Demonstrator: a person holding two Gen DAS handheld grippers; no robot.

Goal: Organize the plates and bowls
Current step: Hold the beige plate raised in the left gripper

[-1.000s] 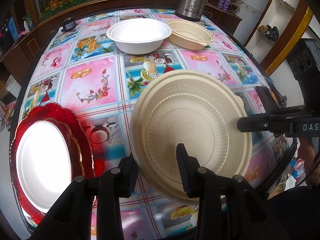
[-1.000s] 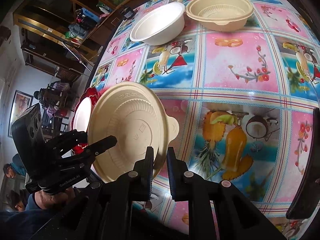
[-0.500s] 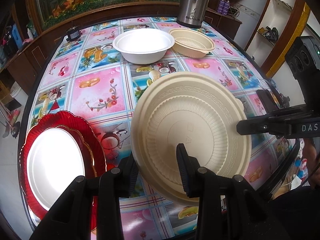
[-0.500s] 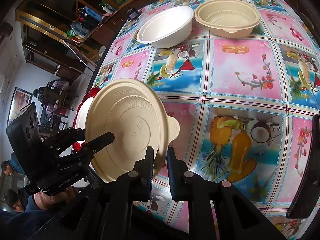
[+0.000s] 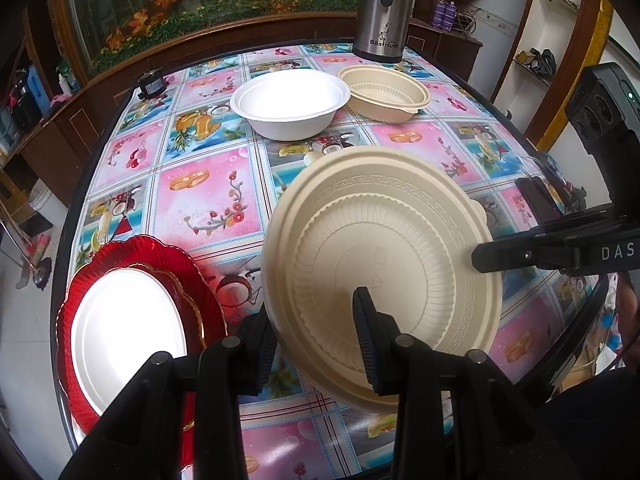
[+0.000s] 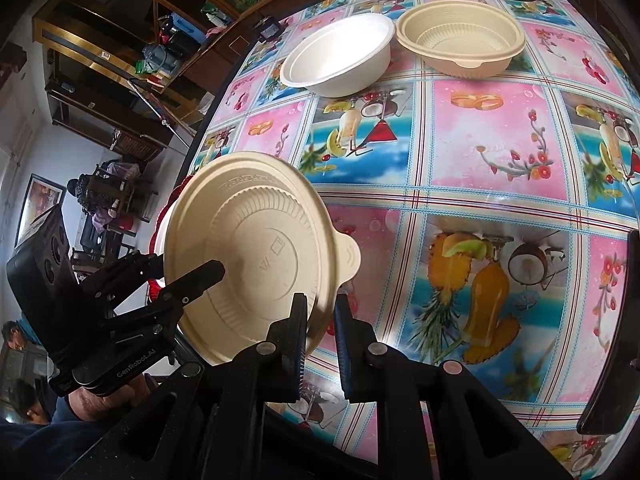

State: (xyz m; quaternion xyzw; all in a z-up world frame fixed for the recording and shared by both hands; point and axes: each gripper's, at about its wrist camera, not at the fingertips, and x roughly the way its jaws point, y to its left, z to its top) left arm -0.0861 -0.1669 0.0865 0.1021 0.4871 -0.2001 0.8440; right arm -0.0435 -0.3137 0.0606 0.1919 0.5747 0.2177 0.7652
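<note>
Grippers on both sides hold one cream ribbed lid (image 5: 384, 276), lifted and tilted above the near part of the table (image 5: 208, 200). The left gripper (image 5: 316, 344) has its jaws narrowed on the lid's near rim, one pad behind and one in front; the right gripper (image 6: 320, 332) is clamped, nearly closed, on the rim just below the lid's tab. Neither grip has changed over the last second. Against a second ago, the left view has tipped up: the steel flask (image 5: 380, 12) beyond the lid now shows nearly whole. The lid sits the same between the jaws. Left of the lid lies the red plate (image 5: 132, 256) with a white plate (image 5: 124, 336) on it. Beyond the lid stand a white bowl (image 5: 290, 102) and a cream bowl (image 5: 386, 94), touching.
</note>
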